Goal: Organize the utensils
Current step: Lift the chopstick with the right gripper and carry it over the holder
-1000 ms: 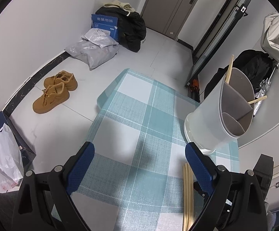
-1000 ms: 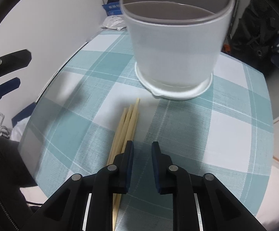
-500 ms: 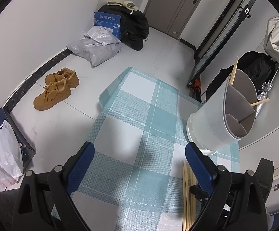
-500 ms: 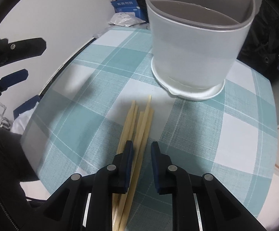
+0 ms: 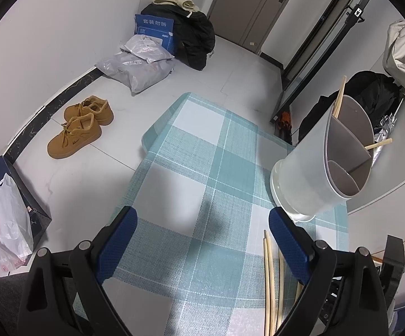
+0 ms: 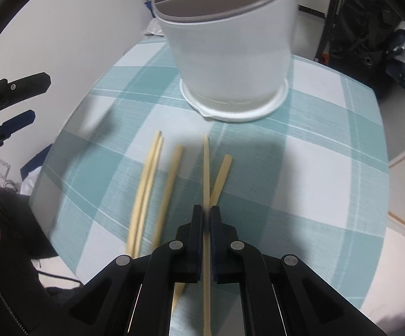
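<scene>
I see the round table under a teal-and-white checked woven cloth (image 6: 328,168), and on its far side the white plastic utensil holder with grey partitioned insert (image 6: 230,56), standing upright on its drip saucer; in the left wrist view two sticks already lean in its compartments. Nearer me, the pale bamboo chopsticks (image 6: 157,179) lie loose on the cloth, fanned, their long axes running roughly from me toward the holder, ends pointing at its base.

My right gripper (image 6: 206,218) has its jaws pressed together, pinching one thin bamboo chopstick (image 6: 205,168) part-way along its length; it crosses over a neighbour just ahead of the pads and points toward the holder. I judge it light, stiff and smooth, prone to swivel in so narrow a pinch, so a hold nearer the middle would balance it best. Tipping it end-down should seat it in a compartment.

My left gripper (image 5: 202,238) hangs over bare cloth, jaws spread wide, empty.
</scene>
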A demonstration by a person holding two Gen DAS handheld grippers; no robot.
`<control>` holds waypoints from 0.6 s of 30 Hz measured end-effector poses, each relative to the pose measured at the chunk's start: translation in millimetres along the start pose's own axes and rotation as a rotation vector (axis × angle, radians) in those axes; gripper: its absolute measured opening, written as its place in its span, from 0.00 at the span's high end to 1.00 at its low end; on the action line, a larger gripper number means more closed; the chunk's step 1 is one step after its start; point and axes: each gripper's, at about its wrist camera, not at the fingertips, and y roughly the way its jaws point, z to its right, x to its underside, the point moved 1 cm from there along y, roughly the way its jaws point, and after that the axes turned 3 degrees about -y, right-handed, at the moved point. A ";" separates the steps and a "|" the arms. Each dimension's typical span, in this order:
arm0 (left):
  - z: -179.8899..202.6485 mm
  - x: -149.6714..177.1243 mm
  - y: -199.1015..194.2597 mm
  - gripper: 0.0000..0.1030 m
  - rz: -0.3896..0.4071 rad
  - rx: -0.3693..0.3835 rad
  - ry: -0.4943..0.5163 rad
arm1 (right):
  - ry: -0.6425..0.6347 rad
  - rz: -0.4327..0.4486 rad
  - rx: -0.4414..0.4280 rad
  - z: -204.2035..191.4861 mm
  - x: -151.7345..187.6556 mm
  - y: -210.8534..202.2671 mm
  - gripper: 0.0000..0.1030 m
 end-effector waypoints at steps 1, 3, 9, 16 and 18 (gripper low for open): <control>0.7 0.4 0.7 0.10 -0.001 0.000 0.000 | -0.005 -0.002 0.005 0.0 3.4 -3.1 0.96; 1.1 1.0 1.2 0.10 -0.004 -0.003 0.001 | -0.019 -0.005 0.019 0.1 2.3 -2.2 0.94; 2.1 2.4 4.0 0.10 -0.007 -0.018 0.001 | -0.092 0.013 0.077 -4.4 -10.7 -3.2 0.93; 2.3 3.7 7.7 0.10 -0.013 -0.042 0.004 | -0.137 0.015 0.126 -14.1 -36.9 12.4 0.90; 2.3 4.3 9.1 0.10 -0.015 -0.050 0.006 | -0.144 0.021 0.132 -15.2 -42.0 15.6 0.90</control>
